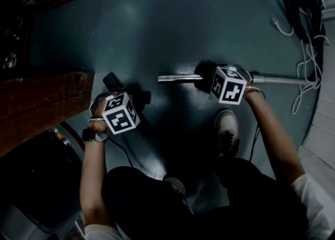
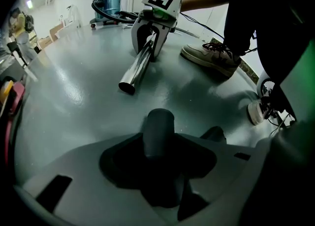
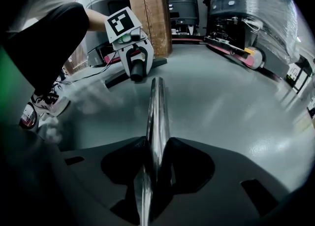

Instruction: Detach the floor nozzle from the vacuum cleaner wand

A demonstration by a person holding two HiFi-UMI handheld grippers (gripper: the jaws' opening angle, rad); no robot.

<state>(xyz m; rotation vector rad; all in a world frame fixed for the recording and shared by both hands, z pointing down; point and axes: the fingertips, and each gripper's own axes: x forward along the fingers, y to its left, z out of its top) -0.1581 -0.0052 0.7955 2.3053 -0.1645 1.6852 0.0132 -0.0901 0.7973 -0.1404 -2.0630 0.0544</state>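
Chrome wand is clamped in the right gripper's jaws, nozzle neck in the left gripper's; already parted, they should be drawn straight apart.

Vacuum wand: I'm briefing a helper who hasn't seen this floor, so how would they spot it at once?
Start on the teal floor, ahead of the person's pale shoe. The vacuum wand is the straight tube held level there, clamped in the right gripper. It alone is bright chrome; the nozzle neck in the left gripper is short, dull and dark grey.
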